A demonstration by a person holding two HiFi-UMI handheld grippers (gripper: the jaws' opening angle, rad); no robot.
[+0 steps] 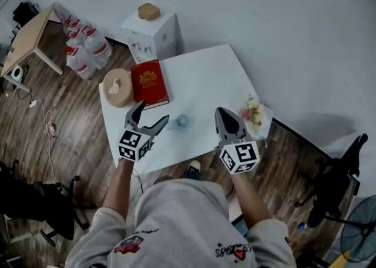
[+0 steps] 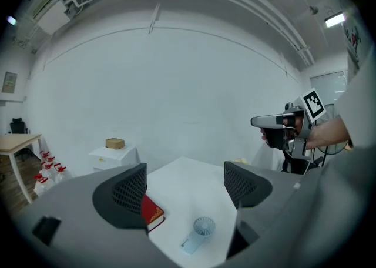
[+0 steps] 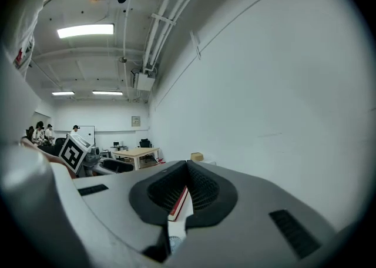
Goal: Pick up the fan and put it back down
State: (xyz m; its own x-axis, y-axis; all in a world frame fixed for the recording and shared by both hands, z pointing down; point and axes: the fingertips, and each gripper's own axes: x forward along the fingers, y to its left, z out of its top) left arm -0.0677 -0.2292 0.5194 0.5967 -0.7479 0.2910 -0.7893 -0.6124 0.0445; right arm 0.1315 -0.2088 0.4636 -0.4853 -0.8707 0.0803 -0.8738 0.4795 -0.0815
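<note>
Hovering above the near edge of the white square table (image 1: 205, 73), both forearms reach forward; left gripper (image 1: 151, 114) jaws wide apart, empty; right gripper (image 1: 224, 114) jaws pressed together, empty; small pale-blue plastic fan (image 1: 181, 121), round grilled head, lies flat on the table between them; glossy red hardcover book (image 1: 148, 83) nearby.
</note>
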